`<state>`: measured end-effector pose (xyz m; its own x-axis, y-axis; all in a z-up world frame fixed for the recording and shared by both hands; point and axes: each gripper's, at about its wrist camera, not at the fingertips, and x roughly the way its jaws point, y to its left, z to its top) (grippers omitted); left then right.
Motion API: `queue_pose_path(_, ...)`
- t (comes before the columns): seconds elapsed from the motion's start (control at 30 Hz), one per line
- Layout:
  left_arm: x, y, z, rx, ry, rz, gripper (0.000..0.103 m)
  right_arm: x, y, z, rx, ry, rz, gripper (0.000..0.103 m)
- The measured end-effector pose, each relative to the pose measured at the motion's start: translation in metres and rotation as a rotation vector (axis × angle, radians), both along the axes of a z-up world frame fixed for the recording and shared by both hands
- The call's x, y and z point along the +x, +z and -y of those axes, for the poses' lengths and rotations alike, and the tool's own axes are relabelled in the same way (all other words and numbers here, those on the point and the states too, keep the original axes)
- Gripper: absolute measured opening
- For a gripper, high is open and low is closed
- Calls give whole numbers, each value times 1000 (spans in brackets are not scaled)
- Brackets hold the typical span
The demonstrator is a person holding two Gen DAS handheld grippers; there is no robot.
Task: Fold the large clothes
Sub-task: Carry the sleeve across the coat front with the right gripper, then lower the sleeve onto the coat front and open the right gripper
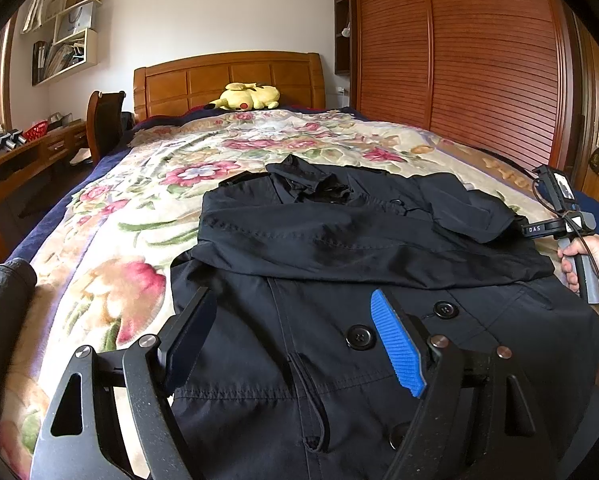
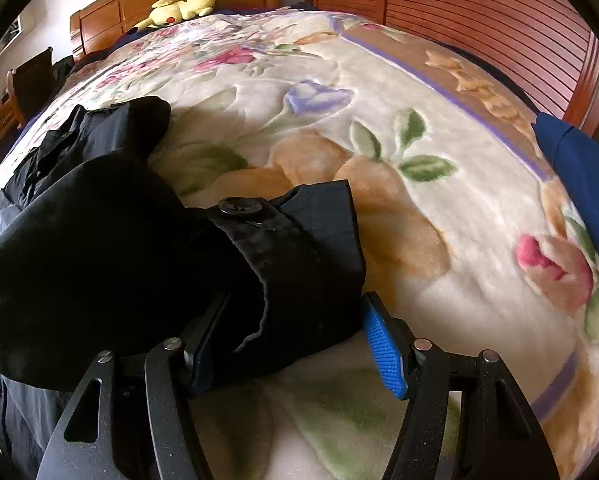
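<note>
A bedroom with a wooden headboard (image 1: 227,76), a slatted wardrobe (image 1: 459,60) and a yellow plush toy (image 1: 247,98) at the far end gives the setting, and the bed's flowered blanket (image 1: 139,184) serves as the folding surface. In the left wrist view a black coat (image 1: 339,240) lies spread front-up on it, buttons showing, one sleeve already laid across the chest, presumably to narrow the garment before it is folded lengthwise. The left gripper (image 1: 295,328) hovers low over the coat's lower front with its jaws released and nothing between them; the cloth passes beneath both fingers and a coat button (image 1: 360,337) sits between the jaws, nearer the blue pad (image 1: 399,348). It looks parked there, ready to pin or lift the hem. Beyond the right finger, at the coat's far edge, the person's hand (image 1: 587,260) holds the other tool by its grip. In the right wrist view the right gripper (image 2: 291,336) points down at the blanket with the other sleeve's cuff (image 2: 299,264) lying between the jaws, its cuff button (image 2: 241,205) ahead of the fingertips. The cuff drapes against the dark left finger while the blue pad (image 2: 385,354) stands apart from the cloth, so the jaws are not clenched on it. I judge this sleeve is about to be taken and carried across the chest.
</note>
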<state>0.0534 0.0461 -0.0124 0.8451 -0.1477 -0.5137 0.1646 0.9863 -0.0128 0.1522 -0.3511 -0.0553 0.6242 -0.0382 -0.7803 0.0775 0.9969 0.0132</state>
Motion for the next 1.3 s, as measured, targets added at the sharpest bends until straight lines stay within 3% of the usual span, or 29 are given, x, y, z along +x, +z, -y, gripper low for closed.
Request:
queue_pose_path(0.07,0,0,0,1,0,0,80,3,-2,6,5,10,5,54)
queue_pose_path(0.13,-1,0,-1,1,1,1,80,0,-2,9,28,27,16,34)
queue_pose_path(0.2,-1,0,-1,-2,1,0,80,-4,1,8,32,56,25,24)
queue_pose_path(0.3,-3,0,-2,-1,2,2,80,-15,16,3,3,81,90,16)
queue_pose_path(0.53,-4,3,-6,-3,8,9,80,-50,87,-30,-23,157,318,14)
queue_pose_path(0.77,-9,5,-14,6,22,19,80,-75,123,-93,-43,314,412,14)
queue_pose_path(1.0,-17,7,-32,2,53,28,80,-95,122,-149,-37,474,428,14)
queue_pose_path(1.3,-22,8,-51,-6,89,38,80,-93,98,-181,-50,577,353,15)
